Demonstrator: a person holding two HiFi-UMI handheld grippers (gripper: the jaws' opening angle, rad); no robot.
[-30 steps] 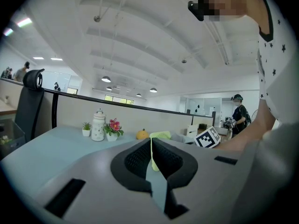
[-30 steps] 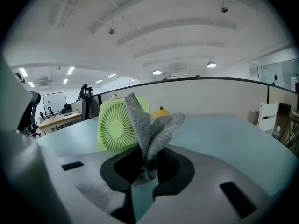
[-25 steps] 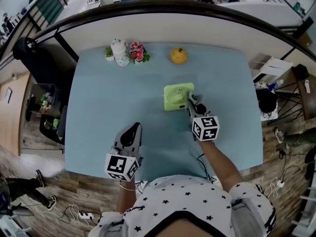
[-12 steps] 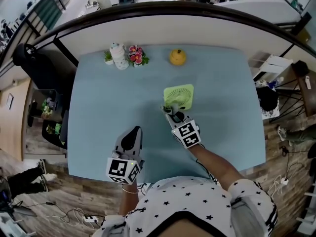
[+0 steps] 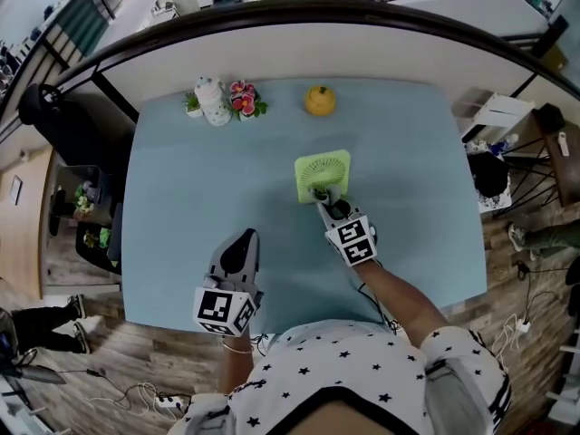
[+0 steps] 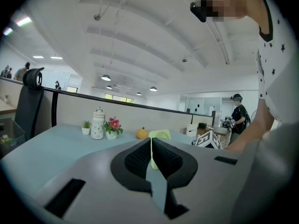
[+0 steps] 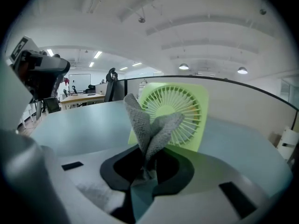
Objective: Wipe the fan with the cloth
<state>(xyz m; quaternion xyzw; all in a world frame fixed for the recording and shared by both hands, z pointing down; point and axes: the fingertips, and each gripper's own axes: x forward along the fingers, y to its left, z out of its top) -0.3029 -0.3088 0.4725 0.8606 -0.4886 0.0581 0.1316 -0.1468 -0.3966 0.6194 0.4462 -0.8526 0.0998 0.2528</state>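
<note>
Pale blue surface (image 5: pixel 181 207) spread out below you, an office partition along its far edge; a white jar (image 5: pixel 213 101), a small flower pot (image 5: pixel 243 98) and an orange fruit (image 5: pixel 318 101) sit back there, well apart from the work. Your green fan (image 5: pixel 323 175) stands upright right of centre, grille facing you; your right hand-held gripper (image 5: pixel 324 199) is at its near face, jaws clamped on the grey cloth (image 7: pixel 149 129). The cloth rises from the pinch as a folded tuft, right before the grille; whether it touches, you can't tell. Your left hand-held gripper (image 5: pixel 237 254) rests near the front edge, well apart from the fan, jaws drawn together with nothing between them.

That fan looks like light plastic, free-standing, with thin ribs; a firm push would likely slide or tip it, so go gently. If you steady it, take the solid frame, not the grille. The cloth is soft and floppy; it is pinched low, so expect the loose tuft to bend over rather than scrub.
</note>
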